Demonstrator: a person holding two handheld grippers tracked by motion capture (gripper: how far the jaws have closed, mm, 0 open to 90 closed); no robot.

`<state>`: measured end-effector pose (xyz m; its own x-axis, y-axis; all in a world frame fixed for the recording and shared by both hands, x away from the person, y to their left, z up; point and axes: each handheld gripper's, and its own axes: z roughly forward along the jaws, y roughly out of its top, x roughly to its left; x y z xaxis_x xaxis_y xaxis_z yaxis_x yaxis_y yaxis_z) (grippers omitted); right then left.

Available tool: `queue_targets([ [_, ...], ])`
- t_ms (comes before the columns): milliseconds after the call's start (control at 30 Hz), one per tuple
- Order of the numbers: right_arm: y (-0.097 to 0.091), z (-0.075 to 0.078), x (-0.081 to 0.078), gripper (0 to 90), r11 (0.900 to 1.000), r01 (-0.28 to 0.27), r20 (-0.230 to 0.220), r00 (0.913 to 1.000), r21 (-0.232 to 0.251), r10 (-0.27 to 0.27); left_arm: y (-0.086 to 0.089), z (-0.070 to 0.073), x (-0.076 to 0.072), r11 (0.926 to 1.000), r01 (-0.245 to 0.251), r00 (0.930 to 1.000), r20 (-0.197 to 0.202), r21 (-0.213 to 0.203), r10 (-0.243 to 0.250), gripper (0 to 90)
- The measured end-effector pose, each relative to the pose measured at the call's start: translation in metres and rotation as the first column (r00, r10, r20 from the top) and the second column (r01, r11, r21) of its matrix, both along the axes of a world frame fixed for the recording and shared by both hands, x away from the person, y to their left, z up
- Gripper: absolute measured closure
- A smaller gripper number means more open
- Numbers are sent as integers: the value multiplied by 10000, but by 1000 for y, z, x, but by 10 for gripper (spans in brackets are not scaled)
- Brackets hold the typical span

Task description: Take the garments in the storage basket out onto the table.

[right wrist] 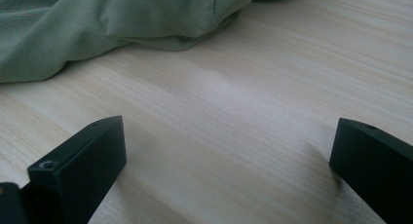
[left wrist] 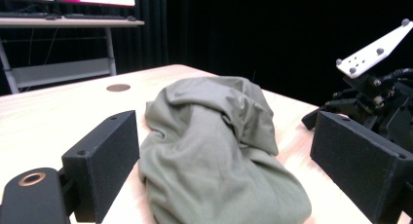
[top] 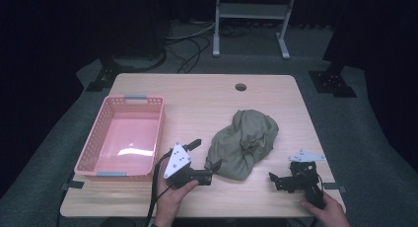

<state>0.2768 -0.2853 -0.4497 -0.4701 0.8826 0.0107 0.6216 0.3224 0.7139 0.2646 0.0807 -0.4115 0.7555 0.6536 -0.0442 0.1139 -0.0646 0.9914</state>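
Olive-green crumpled garment (top: 244, 143) is lying mid-surface (top: 207, 98) beside the pink basket (top: 125, 138) as the left gripper (top: 204, 160), jaws spread, is closing in; biting a thick fold should secure it. Right gripper (top: 278, 181) is waiting released.

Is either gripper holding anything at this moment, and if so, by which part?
Nothing is held. The left gripper has open jaws on either side of the olive cloth's near end, not pressing it. The right gripper is open above bare table.

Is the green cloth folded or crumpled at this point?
Crumpled. The cloth lies bunched in a rumpled heap on the table, with irregular creases and no flat layers or straight folded edges; the left gripper view shows the same lumpy mound.
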Motion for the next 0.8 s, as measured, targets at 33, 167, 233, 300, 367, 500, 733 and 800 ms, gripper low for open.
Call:
queue_targets([
  [33, 0, 0, 0, 0, 10000, 0, 2, 10000, -1, 0, 1, -2, 0, 10000, -14, 10000, -19, 50, 14, 101],
  [167, 0, 0, 0, 0, 10000, 1, 2, 10000, -1, -1, 1, -8, -2, 10000, 9, 10000, -84, 53, -8, 101],
  [233, 0, 0, 0, 0, 10000, 0, 1, 10000, -1, 0, 1, -11, -3, 10000, 92, 9999, -116, 29, -92, 101],
  [300, 0, 0, 0, 0, 10000, 1, 3, 10000, -1, -1, 2, -14, -3, 9999, 111, 9997, -195, 15, -110, 101],
  [367, 0, 0, 0, 0, 10000, 1, 2, 10000, -1, -1, 2, -17, -3, 9999, 100, 9997, -236, 25, -100, 101],
  [500, 0, 0, 0, 0, 10000, -1, 2, 10000, -2, 1, 3, -23, -4, 9999, 115, 9995, -279, -56, -116, 101],
  [733, 0, 0, 0, 0, 10000, -2, 4, 10000, -3, 2, 2, -31, -7, 9999, 82, 9994, -323, 106, -78, 101],
  [800, 0, 0, 0, 0, 10000, -1, 3, 10000, -2, 1, 1, -31, -8, 9999, 49, 9997, -247, 127, -46, 101],
])
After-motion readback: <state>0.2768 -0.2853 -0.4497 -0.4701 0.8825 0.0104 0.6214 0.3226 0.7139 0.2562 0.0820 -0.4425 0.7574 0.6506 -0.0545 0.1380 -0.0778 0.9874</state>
